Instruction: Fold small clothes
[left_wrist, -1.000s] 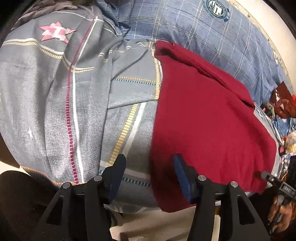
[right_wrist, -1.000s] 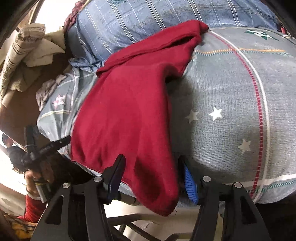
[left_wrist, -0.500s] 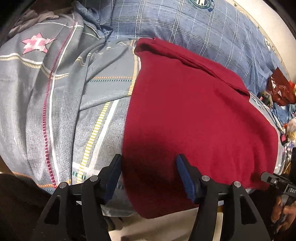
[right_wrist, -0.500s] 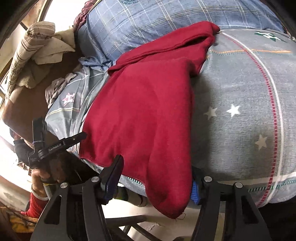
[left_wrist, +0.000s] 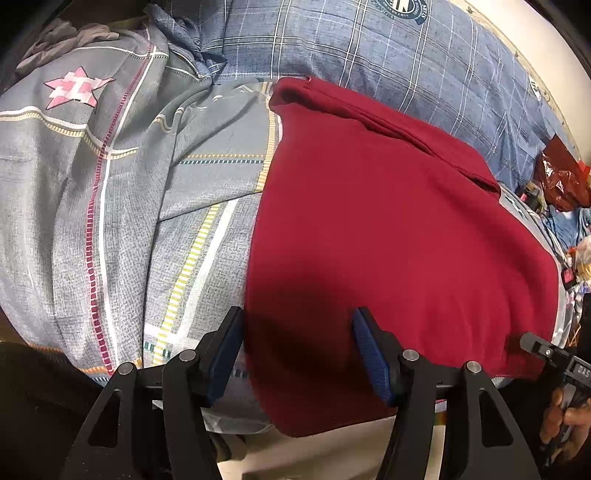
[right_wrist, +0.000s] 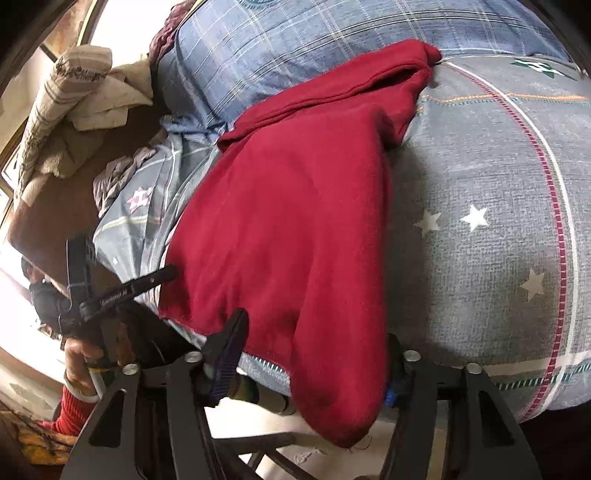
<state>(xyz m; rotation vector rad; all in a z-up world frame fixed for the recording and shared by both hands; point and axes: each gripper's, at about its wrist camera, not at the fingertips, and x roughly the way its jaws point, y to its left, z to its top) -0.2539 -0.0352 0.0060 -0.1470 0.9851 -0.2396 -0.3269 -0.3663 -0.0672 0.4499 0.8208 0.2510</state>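
A dark red garment (left_wrist: 388, 229) lies spread on a grey patterned bedsheet (left_wrist: 110, 206), its near edge hanging over the bed's front. My left gripper (left_wrist: 297, 350) is open, its jaws straddling the garment's near left corner. In the right wrist view the same garment (right_wrist: 295, 221) shows with a sleeve hanging over the edge. My right gripper (right_wrist: 314, 354) is open around that hanging sleeve; its right finger is mostly hidden behind the cloth. Each gripper shows at the edge of the other's view: the left one in the right wrist view (right_wrist: 122, 288), the right one in the left wrist view (left_wrist: 554, 358).
A blue plaid quilt (left_wrist: 369, 55) lies behind the garment. Folded pale cloths (right_wrist: 74, 92) sit on a brown surface at the far left. A red bag and clutter (left_wrist: 561, 181) lie at the right end of the bed. Pale floor shows below the bed's edge.
Both grippers have moved in toward the garment's near edge. The left gripper has shifted right so its jaws now straddle the red cloth. The right gripper has closed in on the hanging sleeve.
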